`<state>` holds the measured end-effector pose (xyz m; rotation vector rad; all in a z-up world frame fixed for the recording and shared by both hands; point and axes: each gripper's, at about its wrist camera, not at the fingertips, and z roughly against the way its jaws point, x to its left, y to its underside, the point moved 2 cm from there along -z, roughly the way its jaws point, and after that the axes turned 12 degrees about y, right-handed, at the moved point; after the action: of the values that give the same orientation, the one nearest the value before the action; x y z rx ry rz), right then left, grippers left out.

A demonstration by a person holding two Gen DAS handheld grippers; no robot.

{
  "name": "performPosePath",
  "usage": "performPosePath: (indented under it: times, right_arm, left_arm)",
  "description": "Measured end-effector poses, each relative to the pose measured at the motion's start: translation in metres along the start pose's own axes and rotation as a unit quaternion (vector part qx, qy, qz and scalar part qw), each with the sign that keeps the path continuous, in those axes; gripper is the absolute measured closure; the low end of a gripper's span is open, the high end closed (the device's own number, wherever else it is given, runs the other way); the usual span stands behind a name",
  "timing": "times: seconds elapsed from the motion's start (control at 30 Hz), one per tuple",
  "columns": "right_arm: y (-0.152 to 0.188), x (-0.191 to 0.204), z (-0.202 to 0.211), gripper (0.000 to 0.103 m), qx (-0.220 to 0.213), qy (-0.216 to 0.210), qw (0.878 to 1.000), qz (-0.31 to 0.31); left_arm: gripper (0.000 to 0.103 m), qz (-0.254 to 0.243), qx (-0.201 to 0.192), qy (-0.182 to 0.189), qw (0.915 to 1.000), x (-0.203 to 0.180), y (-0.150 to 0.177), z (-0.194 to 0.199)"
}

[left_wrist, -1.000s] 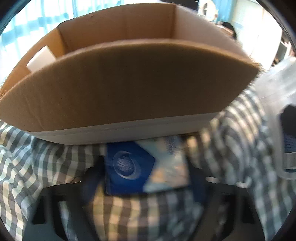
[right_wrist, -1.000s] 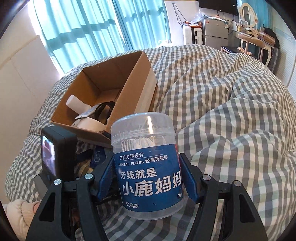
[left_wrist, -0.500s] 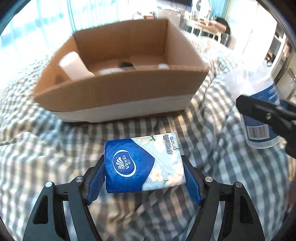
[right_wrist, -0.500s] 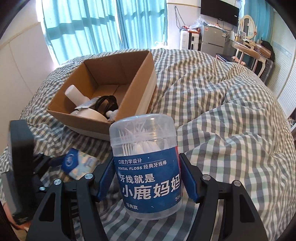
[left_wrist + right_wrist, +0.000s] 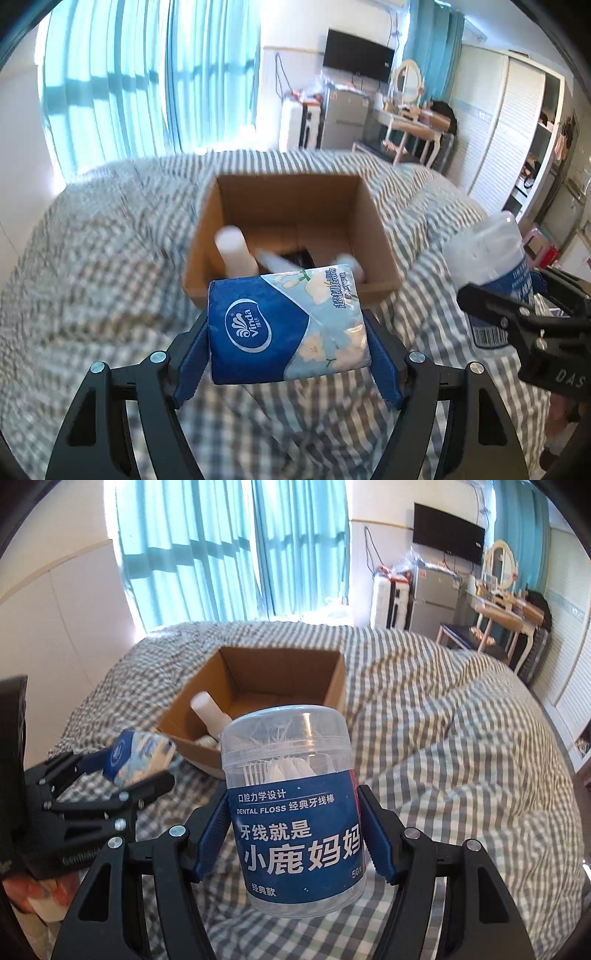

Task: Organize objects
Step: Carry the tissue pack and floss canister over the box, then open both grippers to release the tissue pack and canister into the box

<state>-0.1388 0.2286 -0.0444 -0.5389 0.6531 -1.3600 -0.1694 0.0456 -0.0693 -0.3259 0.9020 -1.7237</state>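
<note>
My left gripper (image 5: 288,332) is shut on a blue and floral Vinda tissue pack (image 5: 284,321), held in the air in front of the open cardboard box (image 5: 380,236). The pack also shows in the right wrist view (image 5: 136,757). My right gripper (image 5: 295,834) is shut on a clear dental floss jar (image 5: 295,812) with a blue label, lifted to the right of the box (image 5: 336,686). The jar also shows at the right of the left wrist view (image 5: 491,254). A white bottle (image 5: 236,251) and other items lie in the box.
The box sits on a bed with a grey and white checked cover (image 5: 461,720). Blue curtains (image 5: 229,546) hang behind it. A fridge, dressing table (image 5: 410,125) and wardrobe (image 5: 498,122) stand at the right of the room.
Both grippers have risen and pulled back from the box with their loads. The box now looks smaller and farther away, and its inside shows from above.
</note>
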Motion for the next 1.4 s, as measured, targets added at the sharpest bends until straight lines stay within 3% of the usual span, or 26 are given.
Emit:
performPosePath:
  times: [0.4, 0.7, 0.83, 1.1, 1.4]
  right_arm:
    - [-0.079, 0.008, -0.02, 0.038, -0.029, -0.023, 0.999, -0.024]
    - [-0.135, 0.012, -0.087, 0.038, -0.018, -0.027, 0.998, -0.049]
    - [-0.139, 0.019, -0.116, 0.038, -0.029, -0.026, 0.998, -0.054]
    - [-0.129, 0.032, -0.175, 0.038, 0.011, -0.031, 0.999, -0.036]
    - [-0.116, 0.032, -0.191, 0.037, 0.032, -0.032, 0.998, -0.033]
  left_arm:
    - [0.026, -0.038, -0.063, -0.024, 0.997, 0.016, -0.082, 0.003]
    - [0.026, -0.082, -0.049, -0.022, 0.9952, 0.03, -0.116, -0.066]
    - [0.026, -0.075, -0.022, -0.007, 0.9969, 0.041, -0.113, -0.1]
    - [0.026, -0.069, 0.0, 0.011, 0.9976, 0.057, -0.103, -0.138]
    - [0.024, -0.064, 0.013, 0.013, 0.9978, 0.064, -0.093, -0.15]
